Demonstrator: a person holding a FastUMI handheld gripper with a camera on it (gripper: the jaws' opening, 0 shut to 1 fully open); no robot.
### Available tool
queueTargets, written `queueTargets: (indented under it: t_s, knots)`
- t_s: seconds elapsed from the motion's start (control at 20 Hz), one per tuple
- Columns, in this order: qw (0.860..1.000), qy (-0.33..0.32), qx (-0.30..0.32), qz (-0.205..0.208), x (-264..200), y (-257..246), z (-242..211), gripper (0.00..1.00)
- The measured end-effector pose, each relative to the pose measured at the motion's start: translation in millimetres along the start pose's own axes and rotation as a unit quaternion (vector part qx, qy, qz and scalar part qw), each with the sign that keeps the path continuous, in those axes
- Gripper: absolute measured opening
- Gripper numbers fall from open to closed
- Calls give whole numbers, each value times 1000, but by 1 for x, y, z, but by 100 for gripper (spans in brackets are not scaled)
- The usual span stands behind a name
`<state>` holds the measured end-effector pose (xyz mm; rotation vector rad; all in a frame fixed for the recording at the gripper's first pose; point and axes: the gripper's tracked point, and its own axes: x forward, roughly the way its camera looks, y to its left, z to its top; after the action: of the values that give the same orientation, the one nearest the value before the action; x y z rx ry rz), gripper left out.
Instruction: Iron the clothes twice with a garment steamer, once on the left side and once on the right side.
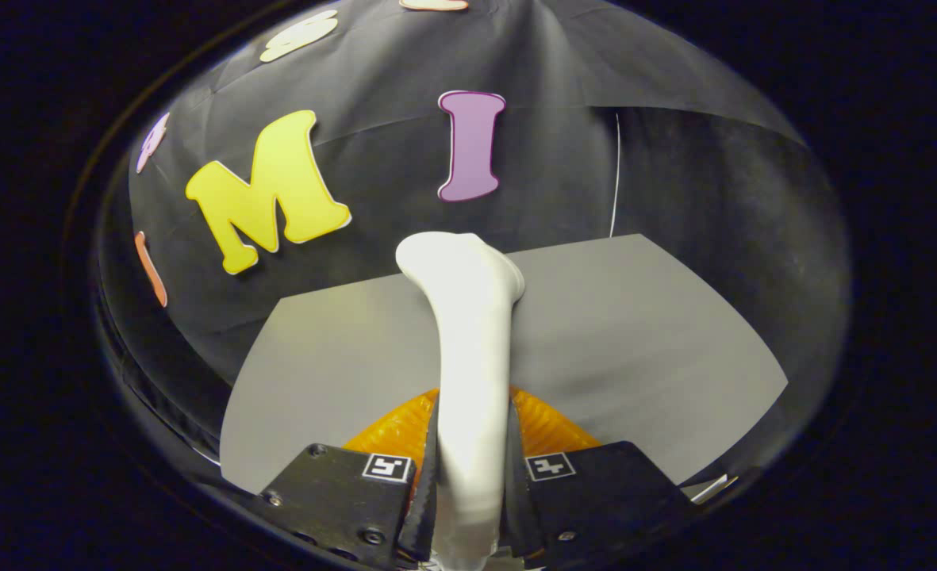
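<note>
Fingers of the hand-held gripper (pixel 470 476) pinch the white plastic garment steamer (pixel 468 349) by its handle, head raised over the flat grey cloth (pixel 635 333) on the worktop. An orange ribbed piece (pixel 543 424) sits just behind the handle. Seemingly between passes; next, lower the head onto one side of the cloth.

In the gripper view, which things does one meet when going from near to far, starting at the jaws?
Gripper, jaws shut on the white steamer handle → orange base under it → steamer head → grey cloth → black booth wall.
</note>
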<state>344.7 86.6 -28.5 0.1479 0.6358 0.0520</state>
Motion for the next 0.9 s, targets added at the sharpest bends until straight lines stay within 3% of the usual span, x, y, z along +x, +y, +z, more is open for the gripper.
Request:
queueTargets:
  t_s: [0.4,0.6,0.9]
  knots:
    - [991,-122,17,43,-76,49,18,37]
    - [977,-195,14,85,-139,91,23,36]
    - [954,-277,25,115,-224,150,11,36]
